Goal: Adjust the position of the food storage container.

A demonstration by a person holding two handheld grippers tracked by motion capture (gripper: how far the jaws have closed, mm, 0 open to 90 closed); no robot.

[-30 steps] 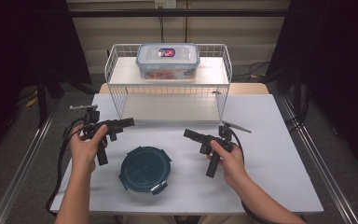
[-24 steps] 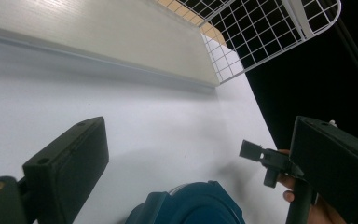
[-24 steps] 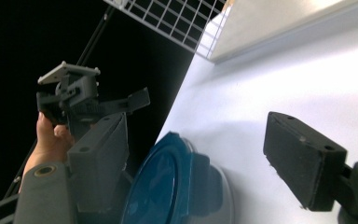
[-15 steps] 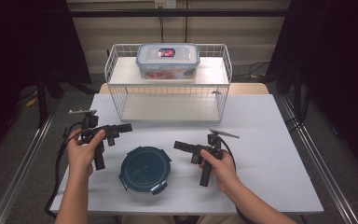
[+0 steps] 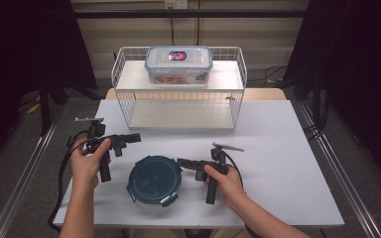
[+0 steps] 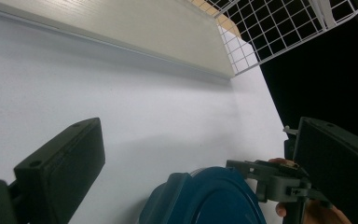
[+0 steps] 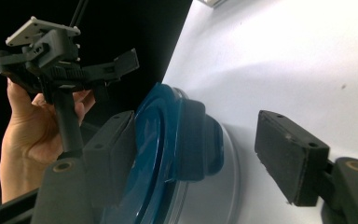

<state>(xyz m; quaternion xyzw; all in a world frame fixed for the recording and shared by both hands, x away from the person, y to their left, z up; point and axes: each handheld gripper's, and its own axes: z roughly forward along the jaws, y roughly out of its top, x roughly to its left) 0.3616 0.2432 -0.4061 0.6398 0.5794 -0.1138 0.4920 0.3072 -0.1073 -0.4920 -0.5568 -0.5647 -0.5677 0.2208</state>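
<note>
On white table (image 5: 278, 148), round teal-lidded container (image 5: 155, 179)

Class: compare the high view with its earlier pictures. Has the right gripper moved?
Yes. The right gripper has slid left across the table, closing on the stationary round blue container; its jaws have just been closing.

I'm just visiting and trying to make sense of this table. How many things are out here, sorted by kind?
Round containers with a dark teal lid: 1
Clear rectangular lidded boxes: 1
White wire shelf racks: 1
Hand-held tongs: 2, the left tongs and the right tongs
Total: 5
</note>
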